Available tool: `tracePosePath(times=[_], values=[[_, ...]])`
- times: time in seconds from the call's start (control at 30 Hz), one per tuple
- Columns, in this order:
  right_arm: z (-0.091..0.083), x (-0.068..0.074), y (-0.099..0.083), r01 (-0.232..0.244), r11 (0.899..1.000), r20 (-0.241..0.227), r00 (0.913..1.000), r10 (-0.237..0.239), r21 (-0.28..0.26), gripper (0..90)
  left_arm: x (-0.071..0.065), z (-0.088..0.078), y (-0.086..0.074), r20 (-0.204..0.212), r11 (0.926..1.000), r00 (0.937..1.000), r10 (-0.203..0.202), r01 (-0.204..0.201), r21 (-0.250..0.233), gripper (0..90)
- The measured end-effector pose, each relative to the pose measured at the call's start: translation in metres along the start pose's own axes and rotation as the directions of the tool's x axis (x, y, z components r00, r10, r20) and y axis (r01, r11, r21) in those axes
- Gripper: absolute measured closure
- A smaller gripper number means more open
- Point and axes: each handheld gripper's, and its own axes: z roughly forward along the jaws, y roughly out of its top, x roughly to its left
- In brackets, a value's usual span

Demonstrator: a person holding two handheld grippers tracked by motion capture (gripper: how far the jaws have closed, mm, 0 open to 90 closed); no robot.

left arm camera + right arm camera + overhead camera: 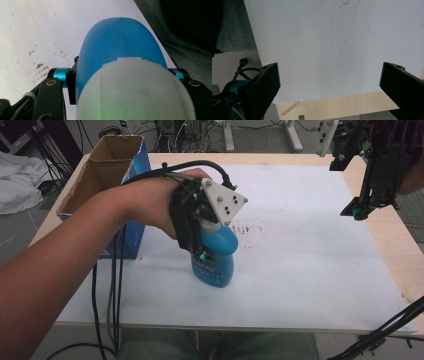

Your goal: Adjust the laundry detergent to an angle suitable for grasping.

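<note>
A blue plastic bottle [216,266] stands upright on the white sheet [310,250], left of the middle. My left gripper [202,251] comes down on it from above and is shut on its upper part. In the left gripper view the blue bottle [117,37] bulges between the black jaws, with its whitish cap [135,92] close to the lens. My right gripper [359,211] hangs above the table's far right corner. It is open [329,75], its jaws wide apart, with bare white sheet between them.
An open cardboard box with blue sides [107,170] stands at the far left, just behind my left forearm. Brown smudges [245,227] mark the sheet right of the bottle. Cables hang over the front edge at the left [114,285] and at the right corner [395,325].
</note>
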Motion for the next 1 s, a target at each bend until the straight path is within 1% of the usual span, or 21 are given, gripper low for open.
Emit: tracePosePath(times=[0.17,0.23,0.37,0.47,0.53,0.57,0.67,0.7,0.77,0.8,0.87,0.9,0.93,1.0], values=[[0.0018,-0.0013,-0.0006,-0.003,1.000,-0.002,1.0000,0.003,0.003,2.2,-0.0010,0.0001,0.0011,0.001,0.9999,0.9999,-0.010,0.010,0.005,37.9],[0.0025,-0.0015,-0.0004,-0.003,1.000,-0.001,1.0000,0.003,0.002,2.2,-0.0014,-0.0002,0.0015,-0.005,0.9997,0.9998,-0.017,0.017,0.016,37.4],[0.0035,-0.0017,0.0001,0.003,1.000,-0.002,1.0000,-0.003,0.001,2.2,-0.0028,-0.0011,0.0005,-0.007,0.9989,0.9992,-0.039,0.039,0.026,32.8],[0.0034,-0.0019,0.0003,0.006,1.000,0.000,1.0000,-0.006,0.003,2.2,-0.0040,-0.0025,0.0005,-0.008,0.9988,0.9991,-0.042,0.042,0.027,31.0],[0.0034,-0.0017,0.0009,0.005,1.000,-0.001,1.0000,-0.005,-0.001,2.2,-0.0059,-0.0049,0.0012,-0.019,0.9980,0.9985,-0.052,0.052,0.034,29.8],[0.0033,-0.0015,0.0012,0.002,1.000,-0.001,1.0000,-0.002,0.000,2.2,-0.0062,-0.0054,0.0013,-0.018,0.9979,0.9984,-0.054,0.054,0.035,28.8],[0.0034,-0.0017,0.0020,0.008,1.000,-0.001,1.0000,-0.008,-0.001,2.2,-0.0077,-0.0072,0.0019,-0.032,0.9973,0.9975,-0.063,0.065,0.036,26.5],[0.0035,-0.0016,0.0023,0.007,1.000,-0.001,1.0000,-0.007,-0.002,2.2,-0.0080,-0.0073,0.0021,-0.038,0.9963,0.9965,-0.075,0.076,0.039,25.2],[0.0031,-0.0008,0.0032,0.003,1.000,0.000,1.0000,-0.003,-0.001,2.2,-0.0070,-0.0078,0.0022,-0.050,0.9943,0.9951,-0.085,0.088,0.060,22.1],[0.0031,-0.0010,0.0035,0.009,1.000,0.000,1.0000,-0.009,-0.003,2.2,-0.0075,-0.0073,0.0021,-0.052,0.9930,0.9936,-0.100,0.103,0.056,21.3],[0.0025,-0.0002,0.0042,0.008,1.000,0.001,1.0000,-0.008,-0.003,2.2,-0.0062,-0.0071,0.0022,-0.067,0.9912,0.9926,-0.101,0.106,0.079,19.8],[0.0025,0.0000,0.0043,0.011,1.000,0.001,0.9999,-0.011,-0.004,2.2,-0.0072,-0.0064,0.0022,-0.067,0.9895,0.9912,-0.114,0.119,0.082,19.2],[0.0025,0.0001,0.0044,0.014,1.000,0.002,0.9999,-0.014,-0.006,2.2,-0.0075,-0.0060,0.0024,-0.070,0.9881,0.9908,-0.116,0.122,0.094,19.0],[0.0023,0.0007,0.0042,0.012,1.000,0.003,0.9999,-0.012,-0.006,2.2,-0.0072,-0.0071,0.0033,-0.077,0.9866,0.9915,-0.105,0.114,0.117,17.2]])
